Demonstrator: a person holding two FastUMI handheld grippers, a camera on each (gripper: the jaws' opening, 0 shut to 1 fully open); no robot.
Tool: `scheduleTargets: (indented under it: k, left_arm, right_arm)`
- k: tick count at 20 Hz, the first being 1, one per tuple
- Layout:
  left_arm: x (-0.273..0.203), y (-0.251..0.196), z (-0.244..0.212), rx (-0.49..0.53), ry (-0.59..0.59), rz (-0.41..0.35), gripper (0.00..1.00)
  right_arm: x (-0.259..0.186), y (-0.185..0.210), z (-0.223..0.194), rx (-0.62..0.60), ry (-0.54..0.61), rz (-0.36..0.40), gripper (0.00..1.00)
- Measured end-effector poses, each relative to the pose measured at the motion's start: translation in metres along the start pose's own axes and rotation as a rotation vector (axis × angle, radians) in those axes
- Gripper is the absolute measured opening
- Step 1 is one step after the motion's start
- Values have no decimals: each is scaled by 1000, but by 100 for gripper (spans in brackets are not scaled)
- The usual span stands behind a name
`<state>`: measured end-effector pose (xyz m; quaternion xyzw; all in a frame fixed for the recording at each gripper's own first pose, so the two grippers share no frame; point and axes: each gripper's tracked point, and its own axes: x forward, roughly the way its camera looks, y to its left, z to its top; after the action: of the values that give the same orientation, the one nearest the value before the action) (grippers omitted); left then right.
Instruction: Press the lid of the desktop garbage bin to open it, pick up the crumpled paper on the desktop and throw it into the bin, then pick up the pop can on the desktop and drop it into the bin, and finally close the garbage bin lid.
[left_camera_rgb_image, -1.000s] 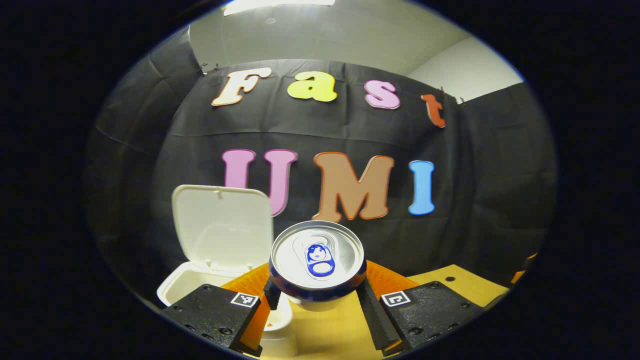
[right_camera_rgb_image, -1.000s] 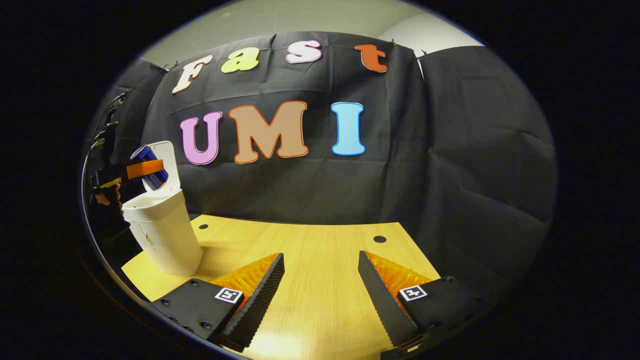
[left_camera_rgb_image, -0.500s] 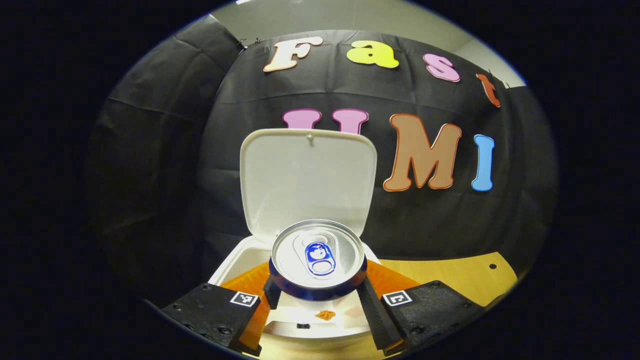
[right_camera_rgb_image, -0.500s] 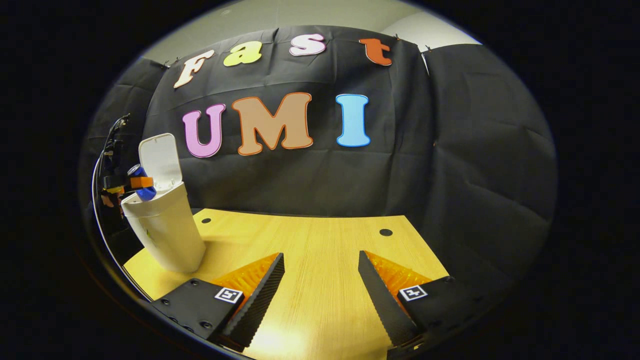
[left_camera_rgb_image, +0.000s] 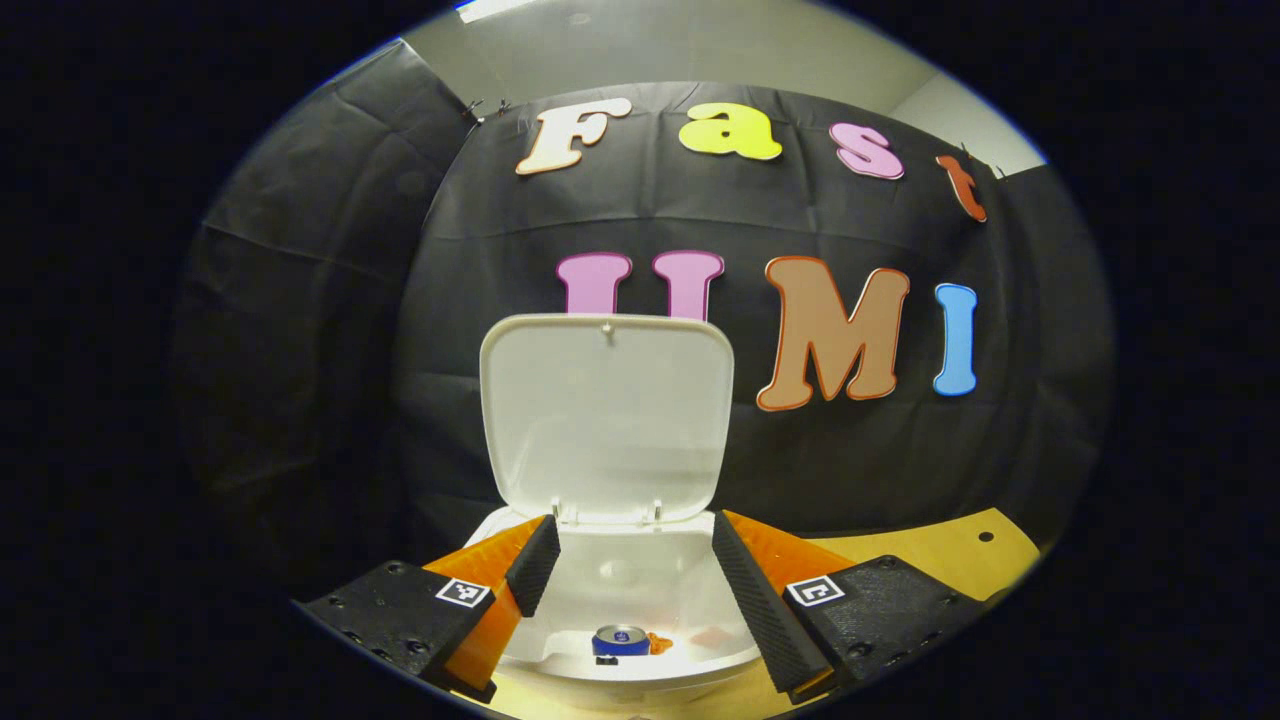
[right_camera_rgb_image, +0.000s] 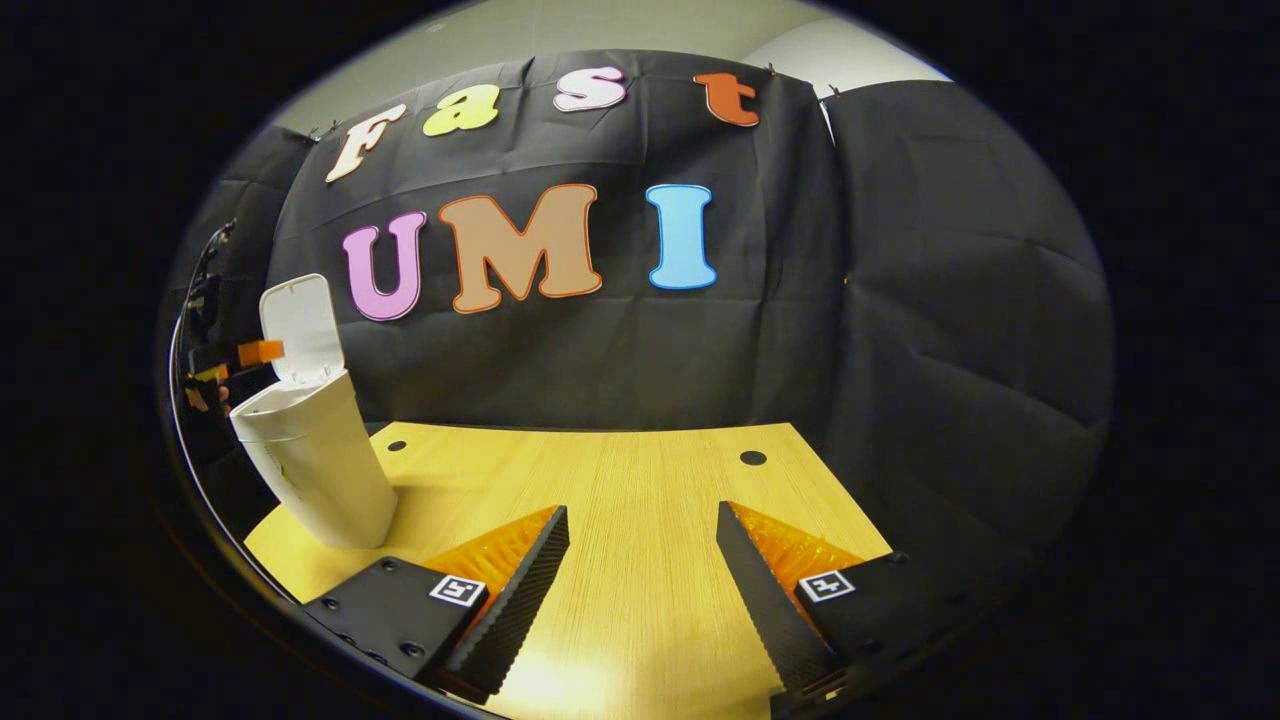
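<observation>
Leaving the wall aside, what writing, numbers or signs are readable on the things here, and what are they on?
No readable words or numbers.
Square markers on the left tongs and right tongs: black-and-white coded patterns, no letters.
Small mark on the side of the garbage bin: too small to read.
Pop can lying inside the bin: any print too small to read.

Left gripper view down over bin (left_camera_rgb_image: 600, 590); right gripper view low, far.
</observation>
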<state>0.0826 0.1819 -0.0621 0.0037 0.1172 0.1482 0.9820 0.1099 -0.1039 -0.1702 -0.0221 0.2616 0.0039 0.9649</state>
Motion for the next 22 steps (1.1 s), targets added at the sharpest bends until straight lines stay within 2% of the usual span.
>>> scheduleTargets:
  k: [3,7,9,12,15,16,18,19,21,22]
  left_arm:
    - [-1,2,52,-11,-61,1,91]
    - [14,9,109,-191,-100,-18,91]
    - [33,19,131,-200,-129,-16,91]
    - [67,23,139,-116,-98,-35,91]
    - [103,19,131,-124,-8,-71,91]
    - [115,20,127,-124,16,-71,91]
    - [135,29,118,-61,61,-39,89]
    - [141,31,112,-27,84,-32,92]
    - [149,27,96,3,143,-43,90]
    - [151,25,86,5,180,-43,92]
  right_arm:
    - [-1,1,-3,22,4,5,98]
    - [-2,0,-3,36,-5,-2,97]
    - [-5,-3,-8,39,-2,-11,97]
    - [-8,-9,-16,58,10,-29,97]
    - [-13,-11,-23,78,34,-45,98]
    - [-15,-11,-22,80,34,-50,98]
    - [-18,-13,-24,70,30,-65,98]
    - [-21,-14,-25,66,28,-72,98]
    - [-23,-17,-27,63,31,-80,98]
    - [-23,-18,-29,67,35,-83,94]
